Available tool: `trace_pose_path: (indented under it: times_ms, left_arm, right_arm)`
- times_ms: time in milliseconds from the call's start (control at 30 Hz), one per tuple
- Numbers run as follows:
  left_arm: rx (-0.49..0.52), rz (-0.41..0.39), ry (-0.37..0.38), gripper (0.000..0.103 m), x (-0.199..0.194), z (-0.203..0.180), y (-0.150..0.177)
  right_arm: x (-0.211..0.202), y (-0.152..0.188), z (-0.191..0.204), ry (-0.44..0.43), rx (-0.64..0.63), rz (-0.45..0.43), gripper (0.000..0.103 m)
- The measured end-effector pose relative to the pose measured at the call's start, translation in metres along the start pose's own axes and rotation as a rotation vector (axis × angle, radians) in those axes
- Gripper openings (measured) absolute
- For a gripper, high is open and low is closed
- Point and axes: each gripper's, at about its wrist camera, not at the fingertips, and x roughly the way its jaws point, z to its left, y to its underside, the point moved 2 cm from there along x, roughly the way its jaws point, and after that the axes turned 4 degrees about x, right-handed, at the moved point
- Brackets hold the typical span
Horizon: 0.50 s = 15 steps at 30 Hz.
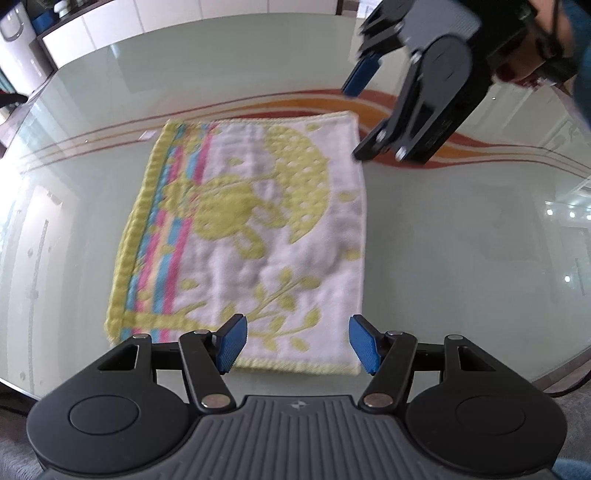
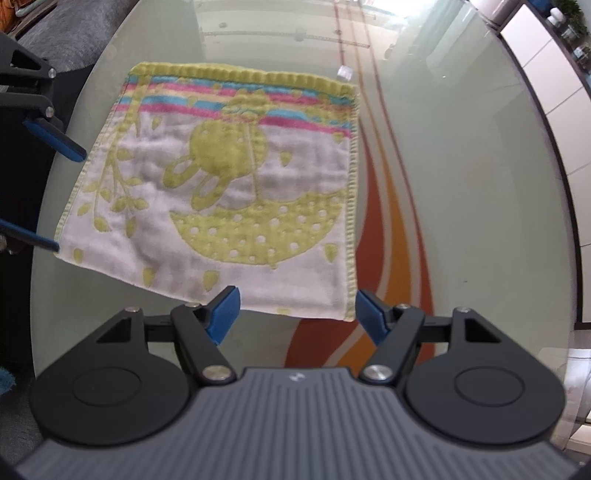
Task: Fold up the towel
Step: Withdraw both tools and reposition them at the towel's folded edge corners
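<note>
A white towel [image 1: 255,236] with a yellow-green rabbit and umbrella pattern and pink, blue and yellow stripes lies flat on the glass table; it also shows in the right wrist view [image 2: 229,192]. My left gripper [image 1: 298,341] is open and empty, hovering over the towel's near edge. My right gripper [image 2: 298,314] is open and empty, over the towel's near right corner in its own view. In the left wrist view the right gripper [image 1: 360,114] hangs above the towel's far right corner. In the right wrist view the left gripper [image 2: 68,194] stands at the towel's left edge.
The glass table [image 1: 461,240] has orange and red curved stripes [image 2: 391,258] under its surface. White cabinets [image 2: 546,92] stand beyond the table. A grey sofa [image 2: 62,33] is at the far left of the right wrist view.
</note>
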Motion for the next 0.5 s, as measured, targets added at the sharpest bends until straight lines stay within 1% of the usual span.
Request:
trace_pose_path:
  times_ms: [67,300,400,500]
  left_arm:
    - [0.006,0.010,0.001,0.065,0.006,-0.003,-0.001]
    - [0.008,0.100,0.021,0.065,0.039,-0.004,0.010]
    - [0.010,0.123,0.030,0.065,0.047,-0.005,0.015]
    - [0.032,0.123,0.020,0.065,0.049,-0.008,0.019]
  right_arm:
    - [0.003,0.001,-0.001,-0.006,0.006,0.004,0.070]
    - [0.011,0.006,-0.010,-0.022,0.027,0.009,0.070]
    - [0.015,0.008,-0.014,-0.022,0.032,0.016,0.070]
    - [0.017,0.012,-0.015,-0.002,0.022,0.025,0.070]
